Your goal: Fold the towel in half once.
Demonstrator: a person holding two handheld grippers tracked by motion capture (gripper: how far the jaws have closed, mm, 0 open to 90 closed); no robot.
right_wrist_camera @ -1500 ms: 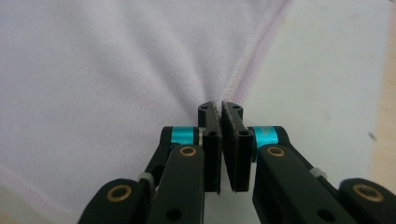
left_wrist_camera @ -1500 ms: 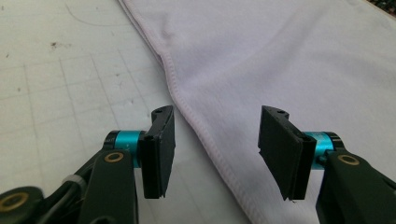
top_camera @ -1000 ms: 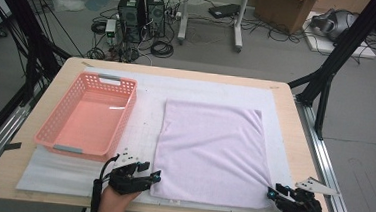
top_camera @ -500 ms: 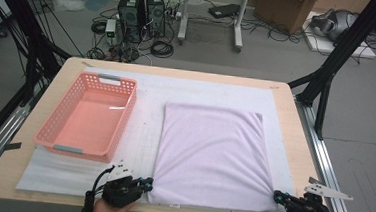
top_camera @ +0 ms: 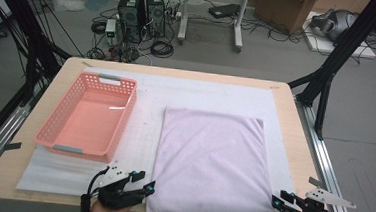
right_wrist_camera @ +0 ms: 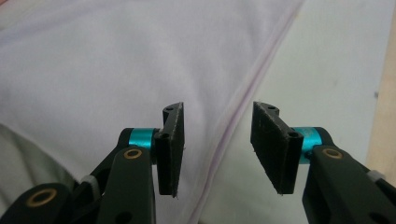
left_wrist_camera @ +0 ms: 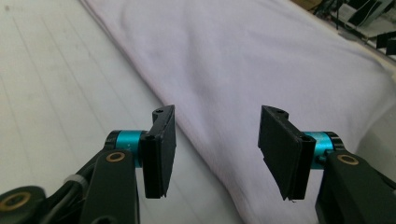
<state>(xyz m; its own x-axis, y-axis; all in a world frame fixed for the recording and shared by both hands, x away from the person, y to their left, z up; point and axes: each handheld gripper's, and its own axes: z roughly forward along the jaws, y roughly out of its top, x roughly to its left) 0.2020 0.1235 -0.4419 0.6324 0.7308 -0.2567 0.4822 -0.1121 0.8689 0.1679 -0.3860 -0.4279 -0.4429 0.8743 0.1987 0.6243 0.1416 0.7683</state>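
In the high view the towel point(top_camera: 211, 165) lies flat in the lower middle of the frame, on the white mat point(top_camera: 144, 133), with the basket point(top_camera: 89, 116) well apart at its left. My left gripper point(top_camera: 143, 183) sits at the bottom left, just beside the towel's near left corner. Its jaws have just been opening and stand spread, nothing pinched. In the left gripper view, the towel's edge runs from the upper left down between them. My right gripper point(top_camera: 278, 201) sits at the bottom right, at the near right corner. Its jaws too have just been opening and stand spread. In the right gripper view, the towel's hem runs between them from upper right to lower left, ungripped.
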